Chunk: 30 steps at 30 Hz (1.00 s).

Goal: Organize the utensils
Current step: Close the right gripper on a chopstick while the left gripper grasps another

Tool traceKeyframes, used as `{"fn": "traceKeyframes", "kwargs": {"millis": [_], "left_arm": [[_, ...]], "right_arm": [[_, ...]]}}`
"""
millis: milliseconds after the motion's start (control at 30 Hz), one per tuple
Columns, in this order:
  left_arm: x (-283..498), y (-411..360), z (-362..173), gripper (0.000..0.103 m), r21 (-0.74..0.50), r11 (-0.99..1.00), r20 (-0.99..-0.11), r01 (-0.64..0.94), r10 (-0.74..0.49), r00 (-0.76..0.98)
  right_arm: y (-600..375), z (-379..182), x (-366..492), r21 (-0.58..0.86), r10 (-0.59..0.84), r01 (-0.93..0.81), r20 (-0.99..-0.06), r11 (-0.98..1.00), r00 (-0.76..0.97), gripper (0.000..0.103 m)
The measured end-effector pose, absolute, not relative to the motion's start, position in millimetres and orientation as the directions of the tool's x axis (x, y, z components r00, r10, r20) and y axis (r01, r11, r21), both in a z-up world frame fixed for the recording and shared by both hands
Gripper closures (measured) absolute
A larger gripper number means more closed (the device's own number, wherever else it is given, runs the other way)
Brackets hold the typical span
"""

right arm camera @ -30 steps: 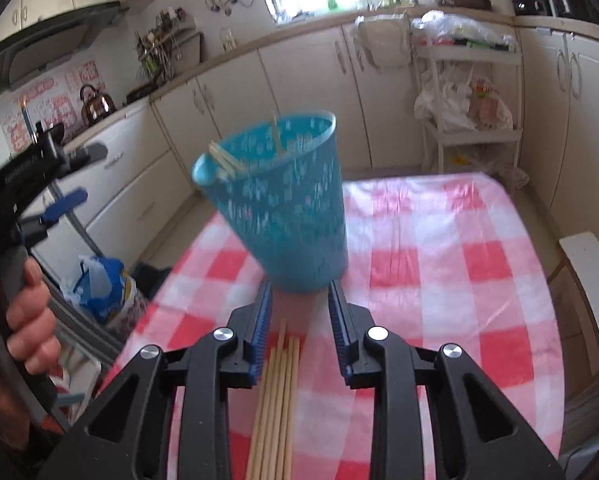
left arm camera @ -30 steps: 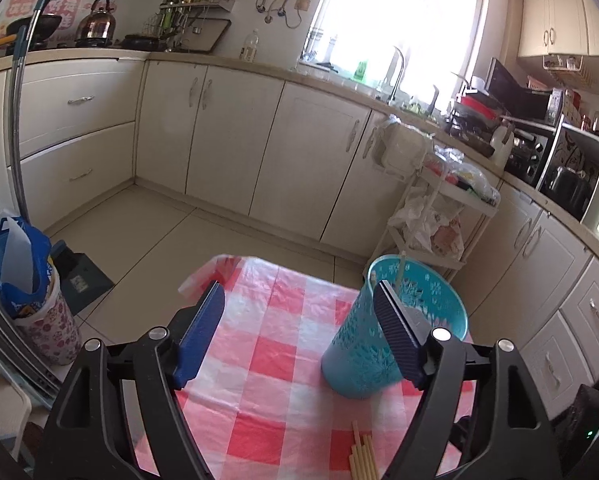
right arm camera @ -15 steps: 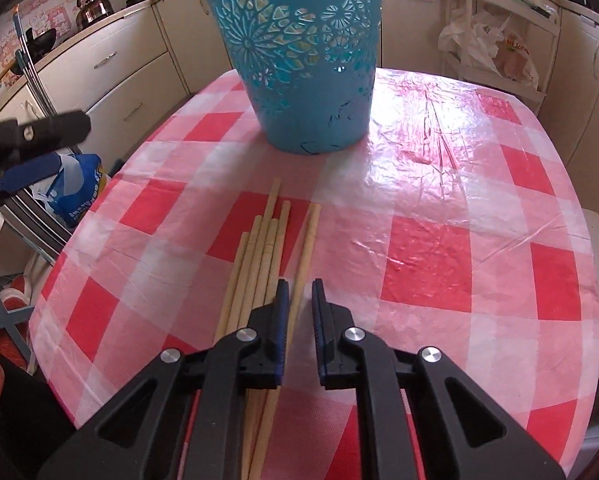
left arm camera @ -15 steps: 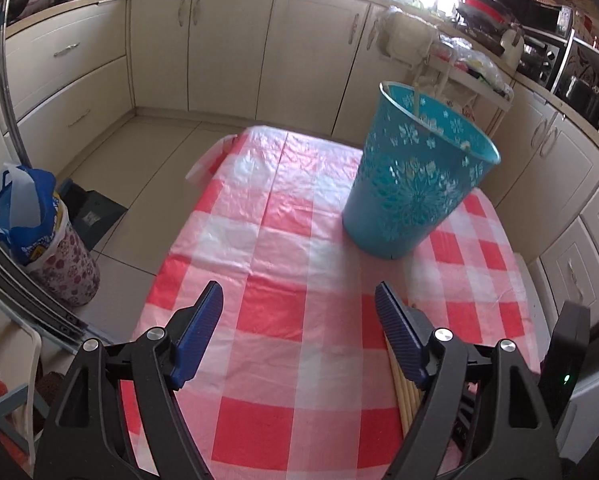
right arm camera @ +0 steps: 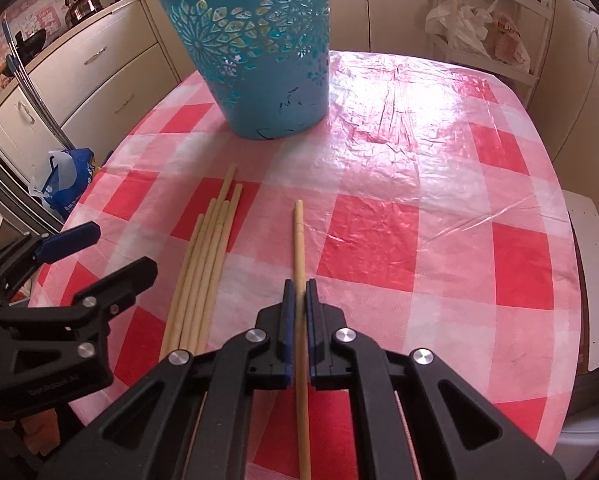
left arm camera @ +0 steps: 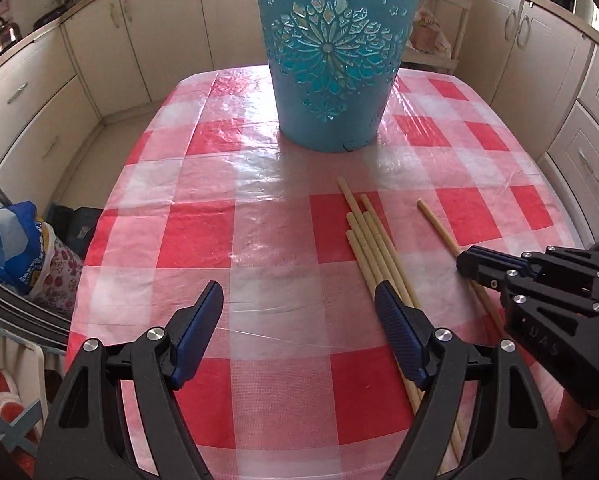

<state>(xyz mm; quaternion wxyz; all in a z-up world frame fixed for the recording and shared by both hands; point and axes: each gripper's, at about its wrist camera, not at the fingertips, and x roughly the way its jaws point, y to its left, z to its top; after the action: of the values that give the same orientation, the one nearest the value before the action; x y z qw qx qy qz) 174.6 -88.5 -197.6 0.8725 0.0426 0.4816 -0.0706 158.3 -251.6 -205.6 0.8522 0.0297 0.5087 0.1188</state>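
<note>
A teal cut-out bucket (left arm camera: 331, 56) stands upright at the far middle of the red-and-white checked table (left arm camera: 203, 236); it also shows in the right wrist view (right arm camera: 255, 48). Several bamboo chopsticks (left arm camera: 373, 248) lie bundled on the cloth, also seen in the right wrist view (right arm camera: 207, 264). My right gripper (right arm camera: 298, 286) is shut on a single chopstick (right arm camera: 298, 240) lying apart from the bundle; the same chopstick (left arm camera: 439, 228) and right gripper (left arm camera: 465, 266) show in the left wrist view. My left gripper (left arm camera: 299, 300) is open and empty, its right finger over the bundle; it appears in the right wrist view (right arm camera: 103, 252).
Cream kitchen cabinets (left arm camera: 27, 108) surround the table. A blue bag (left arm camera: 15, 248) sits on the floor at the left. A white rack with plastic bags (right arm camera: 483, 28) stands behind the table. A white stool (right arm camera: 587, 280) is at the table's right edge.
Both grippers have dropped lower toward the table. My right gripper has closed on the single chopstick, which now lies apart from the bundle. My left gripper stays open.
</note>
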Motion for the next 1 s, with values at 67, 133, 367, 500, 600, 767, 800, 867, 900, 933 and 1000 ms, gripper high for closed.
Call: {"fn": "traceKeyframes", "kwargs": {"millis": [67, 133, 367, 500, 600, 767, 800, 867, 900, 933, 1000], "left_arm": [[176.0, -87.8, -200.3, 0.029, -0.027, 0.986, -0.852, 0.165, -0.109, 0.512], [176.4, -88.9, -202.6, 0.029, -0.025, 0.986, -0.855, 0.165, -0.107, 0.508], [176.2, -99.3, -209.7, 0.03, -0.003, 0.982, -0.861, 0.189, -0.099, 0.499], [179.8, -97.3, -213.6, 0.034, 0.02, 0.983, -0.871, 0.18, -0.071, 0.486], [182.3, -101.6, -213.9, 0.041, 0.023, 0.978, -0.868, 0.205, -0.082, 0.49], [185.2, -112.8, -211.3, 0.066, 0.011, 0.964, -0.863, 0.267, -0.125, 0.49], [185.4, -115.9, -210.9, 0.076, 0.009, 0.958, -0.862, 0.286, -0.138, 0.489], [185.7, -121.9, -209.9, 0.09, -0.002, 0.946, -0.863, 0.324, -0.166, 0.477], [186.0, -123.3, -209.9, 0.093, -0.019, 0.938, -0.863, 0.345, -0.19, 0.468], [186.8, -123.4, -209.9, 0.093, -0.025, 0.936, -0.865, 0.351, -0.196, 0.462], [189.9, -118.0, -209.3, 0.095, -0.07, 0.932, -0.871, 0.356, -0.231, 0.433]], "right_arm": [[-254.6, -206.0, 158.8, 0.194, 0.248, -0.165, -0.857, 0.967, 0.451, 0.097], [-256.4, -206.2, 158.8, 0.209, 0.26, -0.161, -0.856, 0.965, 0.448, 0.097], [-259.5, -206.2, 159.6, 0.227, 0.276, -0.163, -0.853, 0.96, 0.443, 0.097], [-259.0, -205.2, 158.8, 0.229, 0.279, -0.164, -0.852, 0.96, 0.442, 0.097], [-258.0, -202.8, 159.5, 0.231, 0.281, -0.163, -0.844, 0.959, 0.456, 0.097], [-258.6, -204.8, 165.4, 0.227, 0.274, -0.155, -0.84, 0.961, 0.469, 0.097], [-259.7, -205.4, 166.7, 0.23, 0.275, -0.152, -0.836, 0.961, 0.474, 0.097], [-260.2, -207.9, 169.8, 0.221, 0.265, -0.148, -0.842, 0.964, 0.47, 0.097], [-260.6, -208.4, 170.2, 0.222, 0.266, -0.149, -0.84, 0.964, 0.472, 0.097], [-261.0, -208.0, 170.6, 0.226, 0.269, -0.148, -0.841, 0.963, 0.469, 0.097], [-264.6, -203.1, 169.6, 0.263, 0.3, -0.143, -0.826, 0.954, 0.477, 0.094]]}}
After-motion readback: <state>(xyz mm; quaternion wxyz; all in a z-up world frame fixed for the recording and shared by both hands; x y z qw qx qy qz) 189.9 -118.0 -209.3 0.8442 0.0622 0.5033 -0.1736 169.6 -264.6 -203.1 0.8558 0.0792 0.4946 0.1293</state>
